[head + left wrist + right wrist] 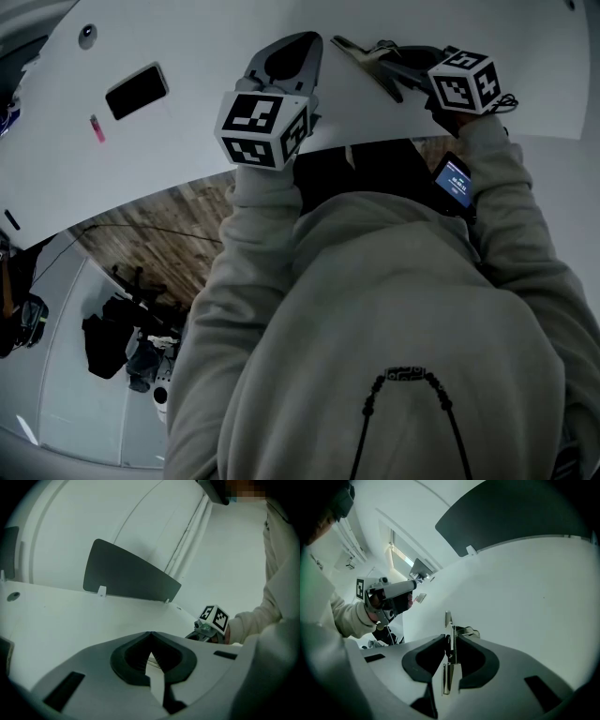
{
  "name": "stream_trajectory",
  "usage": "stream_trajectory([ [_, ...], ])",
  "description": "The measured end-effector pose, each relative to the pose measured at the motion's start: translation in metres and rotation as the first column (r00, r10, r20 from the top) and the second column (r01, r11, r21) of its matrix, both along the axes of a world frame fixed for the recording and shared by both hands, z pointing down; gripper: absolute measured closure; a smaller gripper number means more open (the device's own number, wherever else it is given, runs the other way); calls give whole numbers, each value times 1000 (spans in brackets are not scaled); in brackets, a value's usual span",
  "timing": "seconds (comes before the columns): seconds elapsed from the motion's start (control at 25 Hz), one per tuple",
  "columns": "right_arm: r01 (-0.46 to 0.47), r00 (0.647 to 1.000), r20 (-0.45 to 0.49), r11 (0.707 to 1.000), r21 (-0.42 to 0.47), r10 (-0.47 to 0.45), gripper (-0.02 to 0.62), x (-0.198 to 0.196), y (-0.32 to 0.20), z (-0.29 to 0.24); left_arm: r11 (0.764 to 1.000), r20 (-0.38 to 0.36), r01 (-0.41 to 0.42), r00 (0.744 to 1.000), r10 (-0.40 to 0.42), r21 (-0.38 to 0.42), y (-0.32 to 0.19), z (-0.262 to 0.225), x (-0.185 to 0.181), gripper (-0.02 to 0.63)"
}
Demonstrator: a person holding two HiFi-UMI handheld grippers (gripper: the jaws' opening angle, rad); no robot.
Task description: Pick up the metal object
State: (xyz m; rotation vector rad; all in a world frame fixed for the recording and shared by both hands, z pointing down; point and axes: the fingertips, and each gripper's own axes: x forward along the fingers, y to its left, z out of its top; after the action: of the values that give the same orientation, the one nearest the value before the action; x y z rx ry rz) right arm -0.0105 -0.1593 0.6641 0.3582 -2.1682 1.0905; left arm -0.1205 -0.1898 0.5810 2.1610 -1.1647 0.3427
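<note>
Since the job is just to lift the metal clip, I've got the right gripper angled down at the desk. Its fingers are clamped on the clip, one pad on each flat side, with the spring bit right in the middle. Seems the sensible place to pinch a thin thing like that, so it shouldn't twist out. The clip's tip pokes out past the fingertips over the desk. I can't tell from here whether it's actually off the surface, so I'd call it grab done, lift pending.

The left gripper hangs off to the side above the desk, fingers together with nothing in them. I reckon it's parked there to stay out of the way, since one gripper is plenty for something this small.

A black phone and a little pink thing sit further along the desk, well apart from the action, so there's nothing to bump. My main worry is slick metal sliding between the pads.
</note>
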Motion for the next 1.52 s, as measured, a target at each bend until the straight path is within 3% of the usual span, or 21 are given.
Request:
stream_trajectory([
  [0.48,-24,999,-30,999,39,26,497,30,-11,-19,999,-6,-9,1000,9,31,-6,-25,4,603],
  [0.84,-58,998,20,990,128,56,497,31,-42,-72,995,10,-19,1000,18,98,-23,-63,10,603],
  [1.16,-79,996,59,969,236,67,497,34,-68,-128,980,38,-57,998,50,190,-32,-110,17,603],
  [1.52,-113,989,128,924,365,71,497,31,-98,-214,956,69,-65,997,47,286,-53,-173,16,603],
])
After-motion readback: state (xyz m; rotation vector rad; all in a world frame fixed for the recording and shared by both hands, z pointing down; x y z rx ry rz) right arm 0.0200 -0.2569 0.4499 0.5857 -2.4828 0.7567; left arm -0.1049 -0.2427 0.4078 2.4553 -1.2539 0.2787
